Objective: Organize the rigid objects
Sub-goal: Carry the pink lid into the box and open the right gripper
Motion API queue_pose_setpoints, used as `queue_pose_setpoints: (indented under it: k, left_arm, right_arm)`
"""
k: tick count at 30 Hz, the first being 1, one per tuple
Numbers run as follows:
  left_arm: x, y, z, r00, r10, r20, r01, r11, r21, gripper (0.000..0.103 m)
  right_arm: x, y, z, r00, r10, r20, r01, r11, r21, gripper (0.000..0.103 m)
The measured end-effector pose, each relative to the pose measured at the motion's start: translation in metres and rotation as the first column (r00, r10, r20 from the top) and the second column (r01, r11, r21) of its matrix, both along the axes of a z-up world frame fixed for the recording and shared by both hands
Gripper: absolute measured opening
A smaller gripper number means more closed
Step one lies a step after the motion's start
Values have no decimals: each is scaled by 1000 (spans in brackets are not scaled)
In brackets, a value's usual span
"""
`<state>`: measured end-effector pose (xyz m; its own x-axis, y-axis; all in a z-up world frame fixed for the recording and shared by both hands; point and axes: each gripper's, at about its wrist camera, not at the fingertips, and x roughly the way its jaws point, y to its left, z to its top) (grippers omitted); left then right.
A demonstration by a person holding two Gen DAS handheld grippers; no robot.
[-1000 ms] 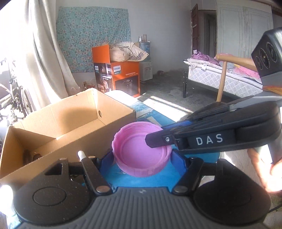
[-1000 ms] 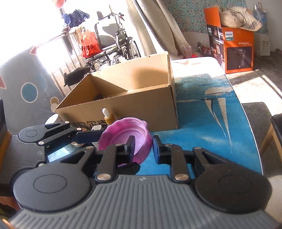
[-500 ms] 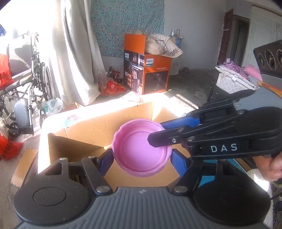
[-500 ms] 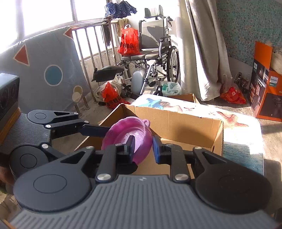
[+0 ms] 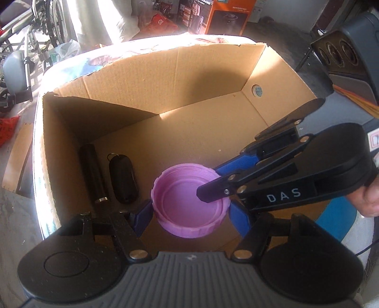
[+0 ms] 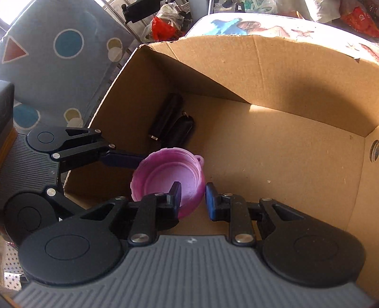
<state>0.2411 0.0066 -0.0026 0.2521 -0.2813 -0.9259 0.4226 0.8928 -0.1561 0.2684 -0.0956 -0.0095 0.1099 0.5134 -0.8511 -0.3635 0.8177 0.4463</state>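
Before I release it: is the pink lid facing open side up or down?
Open side up: the pink lid shows its hollow inside, and the right gripper pinches its rim.

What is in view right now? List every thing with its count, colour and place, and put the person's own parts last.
lid: 1, pink, held over the box's inside, open side up, between both grippers
box: 1, brown cardboard, open top, on the table
cylinder: 1, black, on the box floor by its left wall
key fob: 1, black with a ring, on the box floor beside the cylinder
table: 1, blue and white printed top, under the box
carton: 1, orange, on the floor beyond the table
wheelchair: 1, grey, far left
red bag: 1, on the floor behind
left gripper: 1, black with blue pads, clamped across the lid
right gripper: 1, black with blue pads, pinching the lid's rim
hand: 1, on the right gripper's handle
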Motion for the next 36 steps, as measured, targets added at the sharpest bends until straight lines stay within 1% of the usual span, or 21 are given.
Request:
queue_pose_setpoints:
  k: [5, 8, 11, 14, 18, 22, 23, 24, 26, 27, 29, 31, 33, 35, 36]
  left_arm:
    - [0, 0, -9, 998, -4, -67, 5, 1000, 14, 71]
    - [-2, 0, -11, 997, -10, -75, 12, 1000, 24, 75]
    - [-2, 1, -11, 996, -8, -85, 10, 1000, 25, 76]
    - [-2, 3, -9, 996, -1, -87, 3, 1000, 20, 77]
    - [0, -2, -7, 997, 6, -79, -5, 1000, 12, 79]
    - [1, -1, -2, 998, 15, -66, -17, 1000, -17, 83]
    - [0, -1, 0, 998, 19, -64, -21, 999, -25, 84]
    - [0, -1, 2, 998, 23, -59, -25, 999, -34, 85]
    - [-2, 1, 4, 998, 28, -48, -30, 999, -44, 87]
    - [-3, 0, 5, 999, 28, -44, -30, 999, -43, 88]
    - [-5, -3, 5, 999, 27, -33, -28, 999, -29, 88]
    - [-7, -4, 6, 999, 34, -16, -34, 999, -27, 88]
    - [-8, -4, 9, 999, 49, -3, -49, 998, -38, 89]
    - [-9, -4, 12, 998, 60, 10, -60, 997, -46, 89]
    - [-8, -4, 13, 998, 63, 18, -62, 997, -43, 89]
  right_arm:
    - [14, 1, -24, 995, 18, -102, -17, 1000, 17, 22]
    - [19, 3, -34, 985, 24, -169, -20, 1000, 22, 22]
    - [19, 8, -34, 984, 51, -170, -48, 999, 20, 23]
    - [21, 7, -36, 982, 48, -182, -45, 999, 22, 23]
    - [24, 4, -40, 977, 38, -208, -27, 998, 54, 27]
    - [29, 0, -44, 967, 5, -254, 22, 994, 104, 39]
    - [31, 0, -43, 965, -3, -262, 34, 993, 115, 45]
    - [32, 0, -44, 962, -13, -272, 50, 990, 129, 48]
    - [34, 0, -43, 959, -33, -280, 78, 985, 152, 60]
    - [36, -1, -43, 958, -45, -284, 96, 982, 166, 62]
    - [38, -5, -44, 949, -70, -307, 136, 970, 199, 73]
    - [40, -10, -45, 941, -98, -325, 178, 957, 227, 77]
    - [42, -14, -46, 934, -111, -338, 207, 943, 262, 77]
    - [43, -15, -44, 931, -127, -342, 225, 937, 267, 78]
    - [43, -16, -41, 935, -133, -328, 226, 938, 264, 78]
